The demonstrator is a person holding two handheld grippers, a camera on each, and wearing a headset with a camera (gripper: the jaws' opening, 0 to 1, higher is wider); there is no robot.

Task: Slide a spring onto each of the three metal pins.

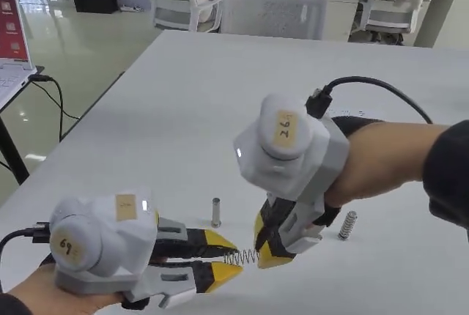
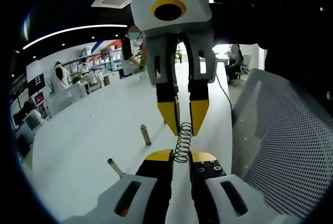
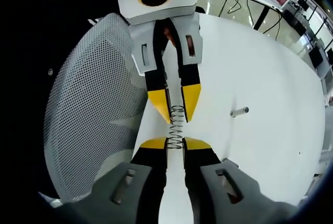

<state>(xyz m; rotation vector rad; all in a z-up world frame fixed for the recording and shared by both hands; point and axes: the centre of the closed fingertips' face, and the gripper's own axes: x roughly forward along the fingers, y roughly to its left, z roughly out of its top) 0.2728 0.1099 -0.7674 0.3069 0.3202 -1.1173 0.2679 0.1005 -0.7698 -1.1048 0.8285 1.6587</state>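
Nearest you, your left gripper (image 1: 233,256) sits low at the front edge, jaws narrowed onto one end of a spring (image 1: 242,257). Your right gripper (image 1: 267,255) pinches the other end, so the spring spans the gap between the two, close over the white table (image 1: 183,110). Both gripper views back that up: the coil is nipped between yellow tips at each end.

Just beyond the spring stands a bare pin (image 1: 216,212), upright, nothing on it and apart from both grippers. Off to the right, near your right forearm, a second spring (image 1: 348,225) sits on the table.

My read is that you're early in the job. The one pin I can make out plainly is still bare, and the spring you hold is on nothing yet.

Now the hard calls — is that second spring loose, or already sleeved over a pin? It's too small to tell. Your right gripper's body hides the table behind its tips, so I can't tell what stands there.
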